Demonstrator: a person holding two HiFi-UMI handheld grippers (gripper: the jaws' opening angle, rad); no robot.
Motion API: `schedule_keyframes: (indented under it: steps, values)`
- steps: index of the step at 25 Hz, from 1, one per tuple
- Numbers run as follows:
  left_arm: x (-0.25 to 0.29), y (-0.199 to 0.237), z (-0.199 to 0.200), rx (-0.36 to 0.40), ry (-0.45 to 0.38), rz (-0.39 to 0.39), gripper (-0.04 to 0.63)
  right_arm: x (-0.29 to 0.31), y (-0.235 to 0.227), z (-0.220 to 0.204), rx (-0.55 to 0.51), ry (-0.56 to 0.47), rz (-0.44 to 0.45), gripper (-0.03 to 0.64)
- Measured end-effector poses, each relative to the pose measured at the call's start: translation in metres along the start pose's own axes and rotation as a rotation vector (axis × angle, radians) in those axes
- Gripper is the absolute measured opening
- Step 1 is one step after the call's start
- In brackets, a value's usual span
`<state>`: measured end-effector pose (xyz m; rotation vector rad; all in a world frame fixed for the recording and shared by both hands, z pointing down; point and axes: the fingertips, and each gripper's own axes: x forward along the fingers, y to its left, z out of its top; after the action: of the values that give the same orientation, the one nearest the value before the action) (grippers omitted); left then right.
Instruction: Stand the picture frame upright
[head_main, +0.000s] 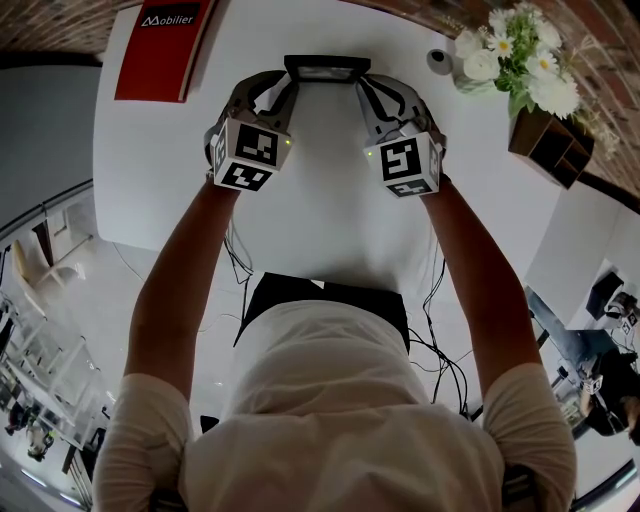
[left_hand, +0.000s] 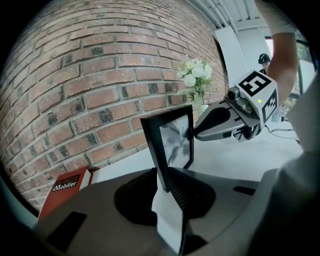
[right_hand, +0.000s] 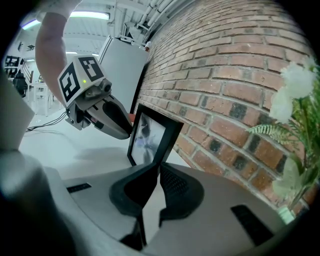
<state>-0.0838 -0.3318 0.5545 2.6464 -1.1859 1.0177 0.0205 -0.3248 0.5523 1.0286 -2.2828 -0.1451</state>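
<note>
A black picture frame (head_main: 326, 68) stands upright on the white table (head_main: 330, 210), close to the brick wall. My left gripper (head_main: 283, 85) is at its left side and my right gripper (head_main: 368, 88) at its right side. In the left gripper view the frame's (left_hand: 175, 137) side edge sits between the jaws of my left gripper (left_hand: 162, 172), with a strip of white table showing in the gap. In the right gripper view my right gripper (right_hand: 156, 170) has its jaws closed tight on the other edge of the frame (right_hand: 149, 137).
A red box (head_main: 165, 45) lies at the table's back left. White flowers (head_main: 520, 55) and a wooden organiser (head_main: 550, 140) stand at the back right, a small grey round thing (head_main: 438, 60) beside them. The brick wall (left_hand: 100, 75) is just behind the frame. Cables (head_main: 440, 350) hang off the near edge.
</note>
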Motion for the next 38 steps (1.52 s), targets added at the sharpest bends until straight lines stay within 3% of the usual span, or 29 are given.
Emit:
schedule_keyframes:
  steps: [10,20,31,38]
  values:
    - [-0.002,0.003,-0.005,-0.033,0.005,0.006,0.074,-0.003,0.001,0.003,0.028,-0.032,0.005,0.025]
    - [-0.028,-0.008,-0.013,-0.14,-0.015,-0.021,0.08,-0.032,0.014,-0.006,0.107,0.005,-0.03,0.025]
    - [-0.116,-0.046,-0.017,-0.355,-0.092,-0.163,0.077,-0.102,0.061,0.007,0.299,0.028,-0.062,0.025]
    - [-0.19,-0.075,-0.035,-0.36,-0.098,-0.257,0.056,-0.163,0.115,0.024,0.437,0.02,-0.098,0.023]
